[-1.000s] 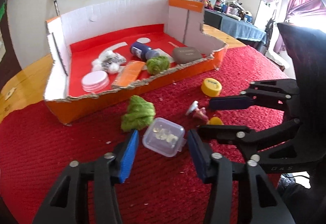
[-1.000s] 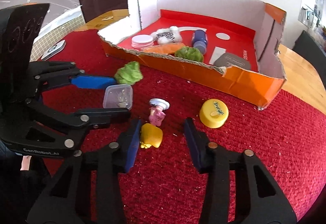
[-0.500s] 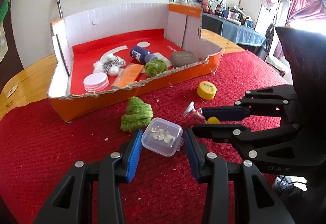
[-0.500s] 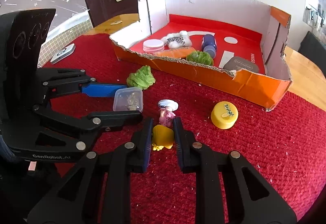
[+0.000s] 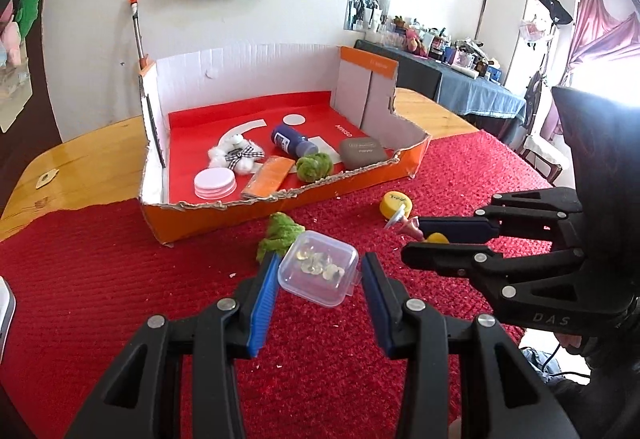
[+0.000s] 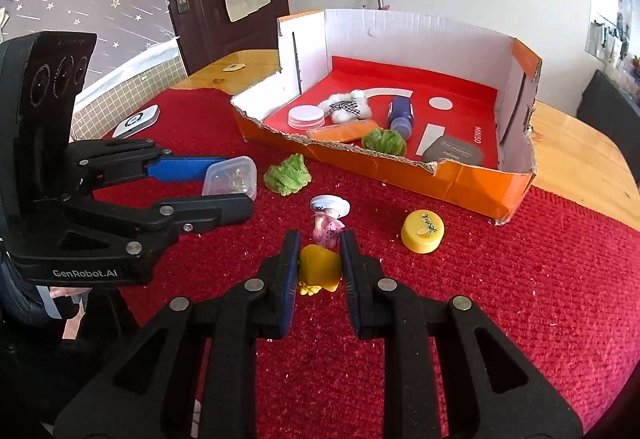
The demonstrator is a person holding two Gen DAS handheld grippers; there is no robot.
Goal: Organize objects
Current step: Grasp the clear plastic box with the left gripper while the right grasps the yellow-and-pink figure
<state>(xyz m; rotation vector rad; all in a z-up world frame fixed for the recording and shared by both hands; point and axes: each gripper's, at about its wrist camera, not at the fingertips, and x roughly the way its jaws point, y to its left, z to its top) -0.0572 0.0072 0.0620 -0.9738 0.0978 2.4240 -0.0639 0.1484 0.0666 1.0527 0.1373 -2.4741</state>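
- left gripper (image 5: 318,285) has its blue pads closed in on a small clear plastic box (image 5: 318,273); the box sits tilted between them, pinched at both sides, and looks raised off the red cloth (image 5: 100,279), though i cannot say for sure.
- right gripper (image 6: 320,265) is clamped narrow on a yellow toy (image 6: 319,266), both pads touching it, low over the cloth.
- pink figurine (image 6: 328,217) with a white cap stands just beyond the right fingertips, almost touching the yellow toy.
- yellow round lid (image 6: 423,231) lies on the cloth to the right of the figurine, near the box's torn front wall.
- green fuzzy lump (image 6: 288,175) lies on the cloth between the clear box and the cardboard box (image 6: 480,183).
- cardboard box holds a white disc stack (image 5: 215,183), a white plush, an orange packet, a blue bottle (image 5: 289,141), a second green lump and a grey case (image 5: 362,155).
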